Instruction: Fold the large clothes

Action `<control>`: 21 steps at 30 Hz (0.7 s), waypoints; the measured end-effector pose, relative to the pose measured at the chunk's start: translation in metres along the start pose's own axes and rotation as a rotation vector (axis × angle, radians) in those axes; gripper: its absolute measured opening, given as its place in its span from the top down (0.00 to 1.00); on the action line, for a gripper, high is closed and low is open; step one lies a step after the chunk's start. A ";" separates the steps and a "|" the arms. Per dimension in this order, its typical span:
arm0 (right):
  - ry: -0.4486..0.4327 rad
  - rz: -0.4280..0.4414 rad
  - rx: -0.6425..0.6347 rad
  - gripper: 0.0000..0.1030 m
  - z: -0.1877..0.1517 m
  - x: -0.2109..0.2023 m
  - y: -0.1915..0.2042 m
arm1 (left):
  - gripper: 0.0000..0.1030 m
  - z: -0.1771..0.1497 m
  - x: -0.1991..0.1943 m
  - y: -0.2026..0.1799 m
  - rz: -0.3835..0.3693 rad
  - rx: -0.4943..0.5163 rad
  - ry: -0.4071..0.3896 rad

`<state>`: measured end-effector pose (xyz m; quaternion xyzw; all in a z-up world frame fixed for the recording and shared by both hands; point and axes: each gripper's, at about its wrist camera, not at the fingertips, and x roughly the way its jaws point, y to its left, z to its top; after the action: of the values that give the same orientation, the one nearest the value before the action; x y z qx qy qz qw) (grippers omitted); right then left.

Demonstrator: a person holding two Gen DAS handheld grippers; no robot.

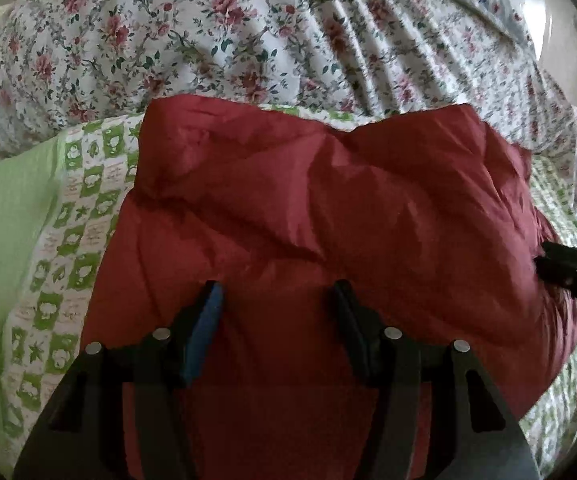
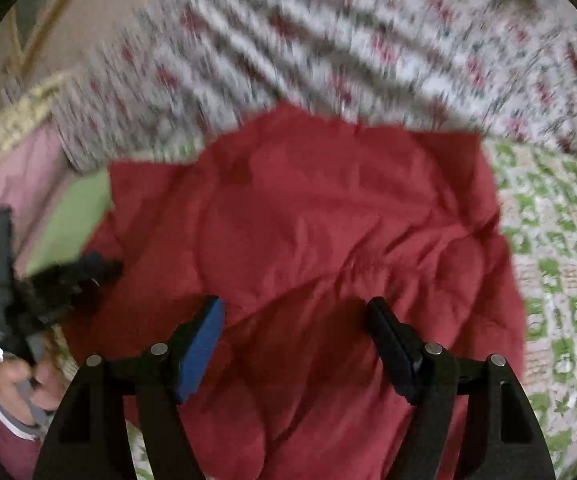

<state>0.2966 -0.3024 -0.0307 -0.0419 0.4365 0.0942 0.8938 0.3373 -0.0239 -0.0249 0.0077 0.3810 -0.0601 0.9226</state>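
A red puffy garment [image 1: 308, 208] lies folded into a rough rectangle on a bed; it fills the middle of the right wrist view [image 2: 320, 232] too. My left gripper [image 1: 276, 292] is open just above its near part, holding nothing. My right gripper [image 2: 294, 308] is open over the garment's near part, holding nothing. The right gripper's tip [image 1: 568, 272] shows at the garment's right edge in the left wrist view. The left gripper [image 2: 68, 276] shows at the garment's left edge in the right wrist view, with the hand holding it below.
A green-and-white checked sheet [image 1: 76, 240] covers the bed under the garment, also on the right in the right wrist view [image 2: 560, 264]. A floral quilt [image 1: 216, 40] is bunched behind the garment. A plain green fabric patch [image 1: 4, 232] lies at the left.
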 end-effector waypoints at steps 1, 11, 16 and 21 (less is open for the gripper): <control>0.016 -0.028 -0.001 0.28 0.003 0.008 -0.003 | 0.43 0.002 0.004 0.003 0.013 -0.003 0.003; 0.058 -0.062 0.199 0.29 0.023 0.044 -0.060 | 0.39 0.022 0.049 0.028 0.022 -0.086 0.091; 0.042 -0.066 0.224 0.29 0.017 0.046 -0.061 | 0.38 0.023 0.060 0.026 0.046 -0.085 0.108; 0.036 -0.067 0.223 0.29 0.015 0.045 -0.061 | 0.38 0.024 0.057 0.027 0.035 -0.081 0.103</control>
<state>0.3476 -0.3536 -0.0576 0.0417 0.4586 0.0142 0.8876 0.3969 -0.0045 -0.0489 -0.0201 0.4298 -0.0278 0.9023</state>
